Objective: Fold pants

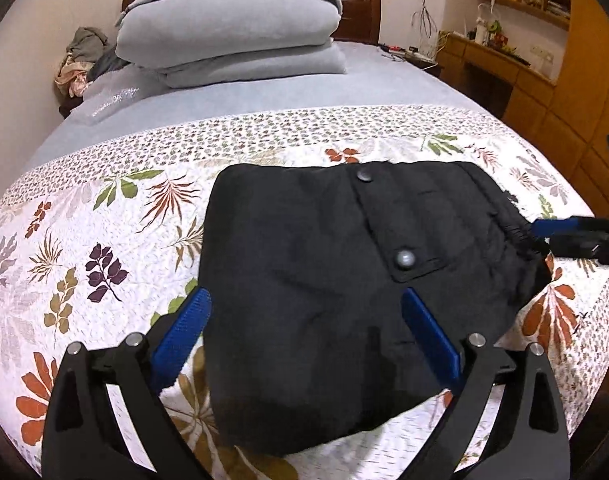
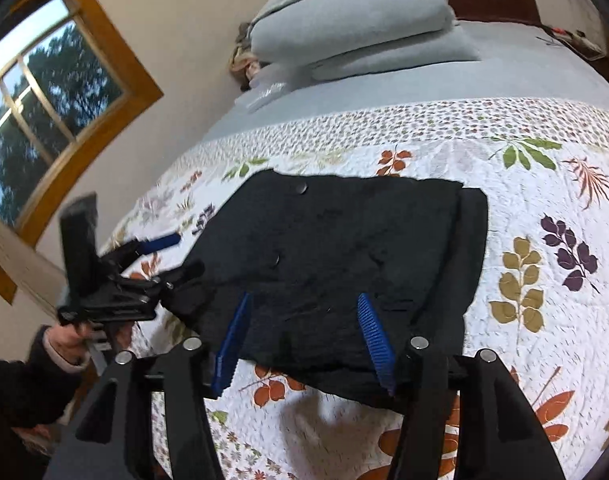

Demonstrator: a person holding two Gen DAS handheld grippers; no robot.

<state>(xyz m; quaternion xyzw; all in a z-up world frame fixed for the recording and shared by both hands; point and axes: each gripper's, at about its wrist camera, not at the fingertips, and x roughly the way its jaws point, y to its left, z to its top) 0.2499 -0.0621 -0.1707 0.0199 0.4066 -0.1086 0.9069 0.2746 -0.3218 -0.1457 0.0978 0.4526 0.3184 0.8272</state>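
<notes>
The black pants [image 1: 336,280] lie folded into a compact bundle on the floral quilt [image 1: 84,240], with two snap buttons facing up. My left gripper [image 1: 304,304] is open, its blue fingers [image 1: 184,328] spread over the bundle's near edge and holding nothing. In the right wrist view the pants [image 2: 344,264] lie in the middle, and my right gripper [image 2: 300,312] is open just above their near edge. The left gripper [image 2: 172,252] shows there at the pants' left edge, held by a hand. The right gripper's blue finger [image 1: 560,226] shows at the pants' right edge.
Folded grey bedding [image 1: 232,24] is stacked at the head of the bed, with crumpled clothes [image 1: 80,64] beside it. A wooden desk and shelves [image 1: 516,40] stand to the right. A window [image 2: 44,112] is on the left wall.
</notes>
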